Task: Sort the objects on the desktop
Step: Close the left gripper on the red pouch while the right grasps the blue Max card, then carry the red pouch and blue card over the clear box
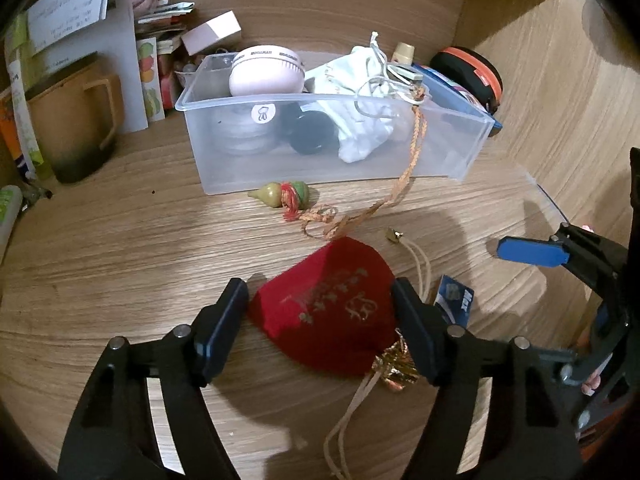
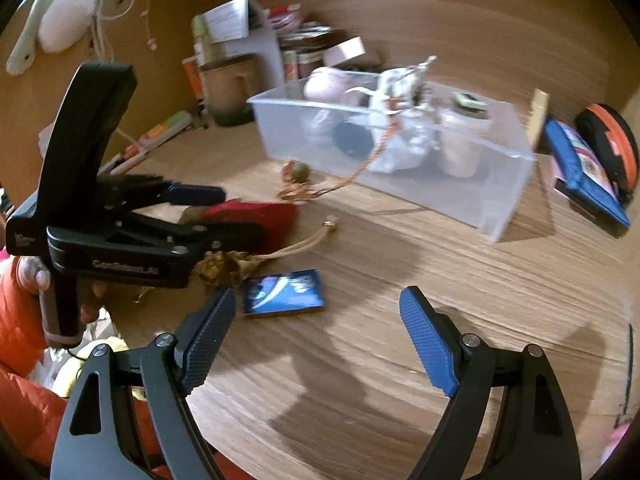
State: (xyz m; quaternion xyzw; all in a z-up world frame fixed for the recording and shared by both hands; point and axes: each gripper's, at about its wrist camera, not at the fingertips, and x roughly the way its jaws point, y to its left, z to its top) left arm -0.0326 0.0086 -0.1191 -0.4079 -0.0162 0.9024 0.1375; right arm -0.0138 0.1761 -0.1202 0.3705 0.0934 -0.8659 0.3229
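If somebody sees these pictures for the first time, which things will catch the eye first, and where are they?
First, the red velvet drawstring pouch with gold print, lying on the wooden desk between the fingers of the left gripper. Behind it stands the clear plastic storage box, filled with small items. The right gripper hangs open near a small blue card.
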